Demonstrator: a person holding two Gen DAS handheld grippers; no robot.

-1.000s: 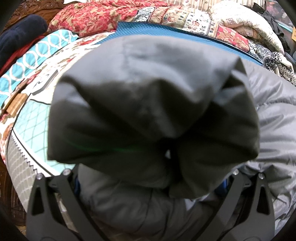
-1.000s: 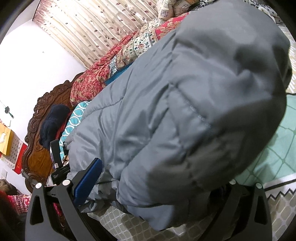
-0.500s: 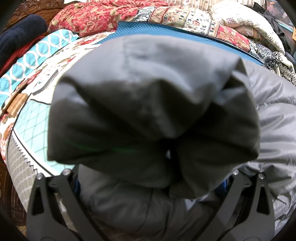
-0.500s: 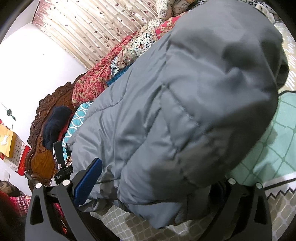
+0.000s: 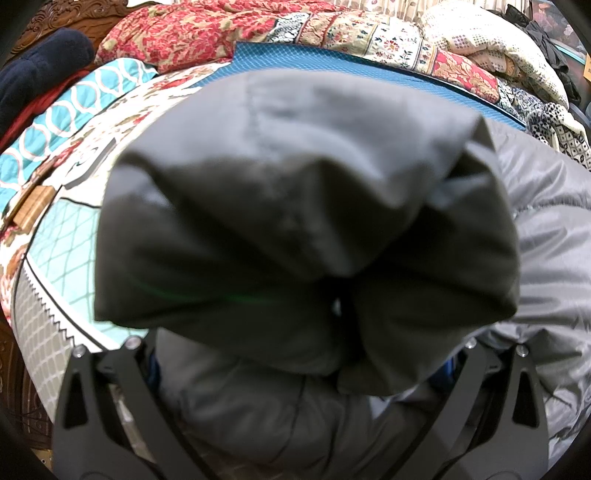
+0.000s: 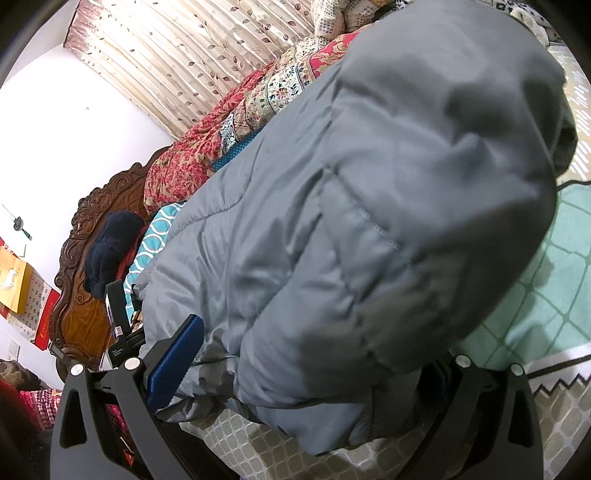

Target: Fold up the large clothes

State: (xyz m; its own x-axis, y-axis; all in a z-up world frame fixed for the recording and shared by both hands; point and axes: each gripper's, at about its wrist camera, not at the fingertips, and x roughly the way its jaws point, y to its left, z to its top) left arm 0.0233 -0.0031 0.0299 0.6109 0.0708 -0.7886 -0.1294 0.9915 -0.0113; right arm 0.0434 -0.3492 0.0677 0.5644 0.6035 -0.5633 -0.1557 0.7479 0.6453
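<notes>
Grey puffer jacket on the bed, bunched up and lifted at my end; the rest trails off across the bedspread toward the quilt pile and headboard. Long axis runs away from me in the right wrist view, toward the far end of the bed.

Left gripper: clamped on a thick wad of jacket, dark folded edge fills the view. Fingertips buried in fabric, so I judge the grip from the cloth wedged betw. the arms.

Right gripper: also clamped on jacket, blue pad pressed against the fabric on the left side, other side hidden under the bulge.

Both grippers sit at the near hem, side by side; left gripper body shows just beside the jacket in right view. Neither is nearer, same edge.

My guess at the step: mid-fold, near edge carried fwd over the body. Next move turns on pushing both along that long axis, keeping level so the fold lands square. Risk: slippery padded cloth sliding out.
</notes>
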